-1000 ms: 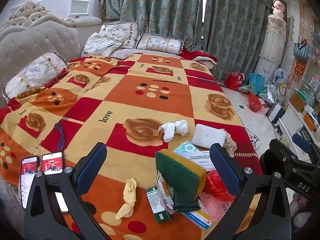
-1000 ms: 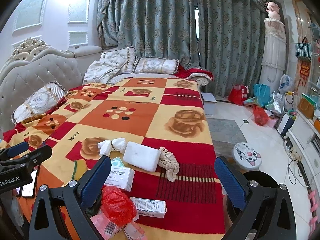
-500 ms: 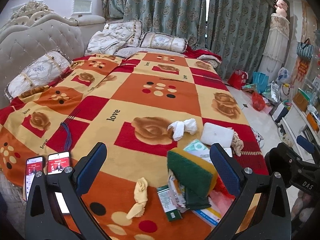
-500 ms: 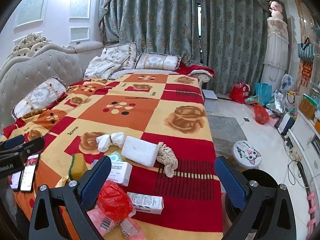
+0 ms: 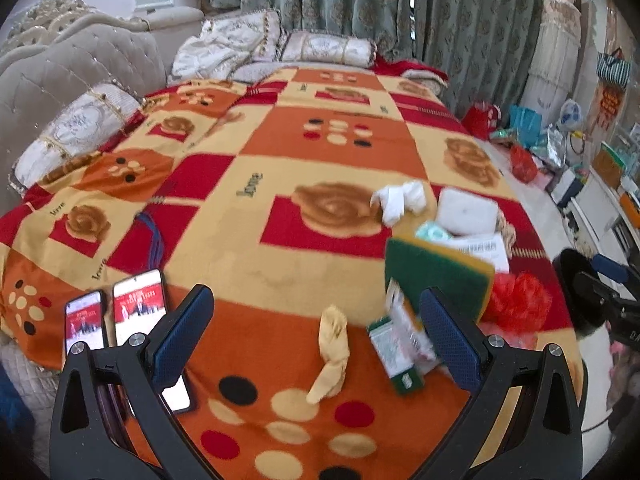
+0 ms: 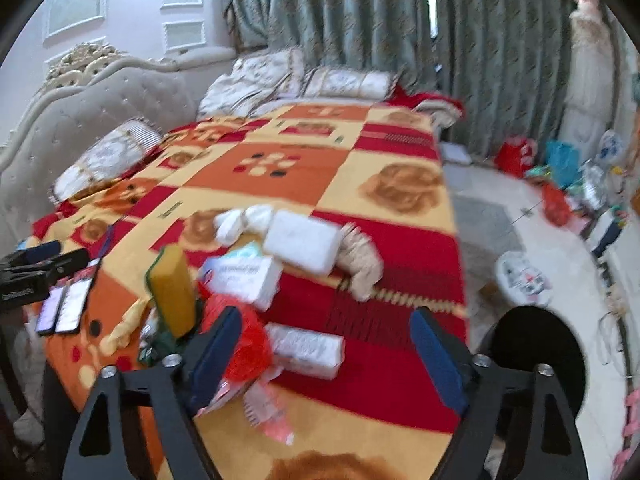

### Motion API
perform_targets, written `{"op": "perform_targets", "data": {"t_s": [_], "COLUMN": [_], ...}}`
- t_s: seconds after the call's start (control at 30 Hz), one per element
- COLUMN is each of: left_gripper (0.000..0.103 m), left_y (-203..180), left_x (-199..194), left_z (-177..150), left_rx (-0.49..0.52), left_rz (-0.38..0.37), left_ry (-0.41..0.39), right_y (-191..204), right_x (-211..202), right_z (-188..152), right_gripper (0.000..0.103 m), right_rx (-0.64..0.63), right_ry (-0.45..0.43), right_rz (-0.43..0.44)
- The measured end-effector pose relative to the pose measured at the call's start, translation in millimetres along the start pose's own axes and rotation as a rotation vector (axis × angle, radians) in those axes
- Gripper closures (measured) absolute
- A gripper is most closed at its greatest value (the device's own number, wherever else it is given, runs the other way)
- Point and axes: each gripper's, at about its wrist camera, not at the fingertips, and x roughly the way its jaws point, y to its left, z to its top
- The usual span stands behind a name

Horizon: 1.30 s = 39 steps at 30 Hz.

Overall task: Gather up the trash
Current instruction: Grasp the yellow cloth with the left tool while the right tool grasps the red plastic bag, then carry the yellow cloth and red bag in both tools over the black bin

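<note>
Left wrist view: the left gripper [image 5: 316,326] is held spread wide and empty above the patterned blanket [image 5: 256,232], with a twisted yellow rag [image 5: 332,354] lying between its fingers and the green-and-yellow sponge [image 5: 436,280] propped just beyond the right finger. From the right wrist, the right gripper [image 6: 322,348] is likewise seen released, a red plastic bag [image 6: 244,340] lying against its left finger, a white box [image 6: 306,350] beside that bag, and the sponge [image 6: 172,290] upright left of the bag.

Both grippers, the left gripper [image 5: 316,332] and the right gripper [image 6: 320,350], had black frames, silver screws and blue textured pads [image 5: 182,330].
</note>
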Motion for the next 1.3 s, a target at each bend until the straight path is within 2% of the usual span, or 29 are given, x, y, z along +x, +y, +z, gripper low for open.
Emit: {"op": "perform_targets", "data": {"t_s": [0.2,0.43,0.6,0.67,0.73,0.77,0.8,0.9,1.1,1.3], "left_gripper": [0.002,0.019,0.027,0.035,0.051,0.055,0.061,0.080,0.085,0.085], "left_y": [4.3,6.6,1.2,-2.9,-4.6,-4.9,-5.0,-5.5,-10.0,-21.8], "left_x": [14.0,48.7,67.7,77.4,85.1,89.0,90.9,88.1,68.5,29.2], "left_z": [-24.0,-39.4,-39.6,-40.2,-41.4,-41.9,-42.2,-40.2,-30.4,-7.1], "left_rx": [0.016,-0.008,0.001,0.016,0.022,0.021,0.021,0.018,0.017,0.035], "left_rz": [-0.018,-0.062,-0.076,-0.071,-0.069,-0.067,-0.059,-0.055,-0.055,-0.082], "left_ry": [0.061,0.158,0.184,0.208,0.234,0.247,0.249,0.241,0.195,0.100], "right_y": [21.5,35.8,39.1,39.3,40.2,40.7,40.8,38.8,34.4,19.9], "right_x": [18.3,44.9,65.3,71.0,74.4,74.5,73.3,63.6,29.2,-7.6], "right_z": [-5.4,-3.9,-5.7,-6.6,-8.0,-8.7,-8.9,-6.9,4.3,13.7], "right_gripper": [0.022,0.023,0.042,0.051,0.057,0.061,0.066,0.072,0.073,0.073], "right_rx": [-0.040,-0.063,-0.057,-0.048,-0.044,-0.044,-0.041,-0.027,-0.014,0.015], "right_ry": [0.032,0.075,0.121,0.136,0.145,0.143,0.137,0.114,0.036,-0.054], "right_rz": [0.061,0.104,0.133,0.160,0.176,0.181,0.189,0.218,0.259,0.270]}}
